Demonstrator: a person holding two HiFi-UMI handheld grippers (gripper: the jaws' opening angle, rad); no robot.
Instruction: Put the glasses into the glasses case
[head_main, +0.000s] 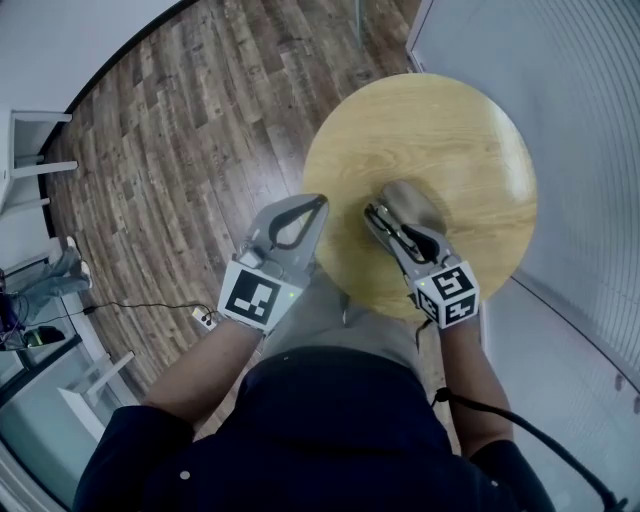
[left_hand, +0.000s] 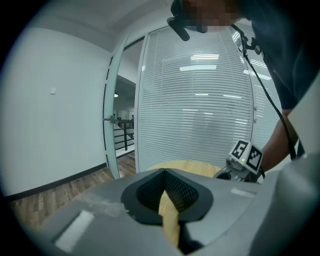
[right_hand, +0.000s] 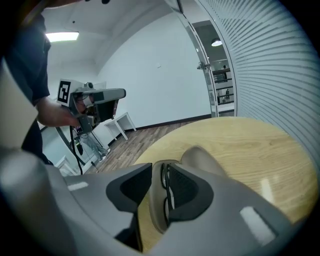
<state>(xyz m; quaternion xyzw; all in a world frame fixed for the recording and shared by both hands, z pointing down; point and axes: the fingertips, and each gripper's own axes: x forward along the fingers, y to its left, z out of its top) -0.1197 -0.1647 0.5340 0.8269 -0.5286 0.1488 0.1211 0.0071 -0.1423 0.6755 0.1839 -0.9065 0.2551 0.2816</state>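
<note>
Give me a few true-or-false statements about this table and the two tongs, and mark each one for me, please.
1. The table is round and wooden. True.
2. The right tongs are clamped shut. False: their jaws stand apart, with the glasses between them.
3. The glasses lie on the floor. False: they lie in the glasses case, which sits on the table.
4. The left tongs are closed with nothing in them. True: the tips meet, and only the table edge shows through the gap behind them.
</note>
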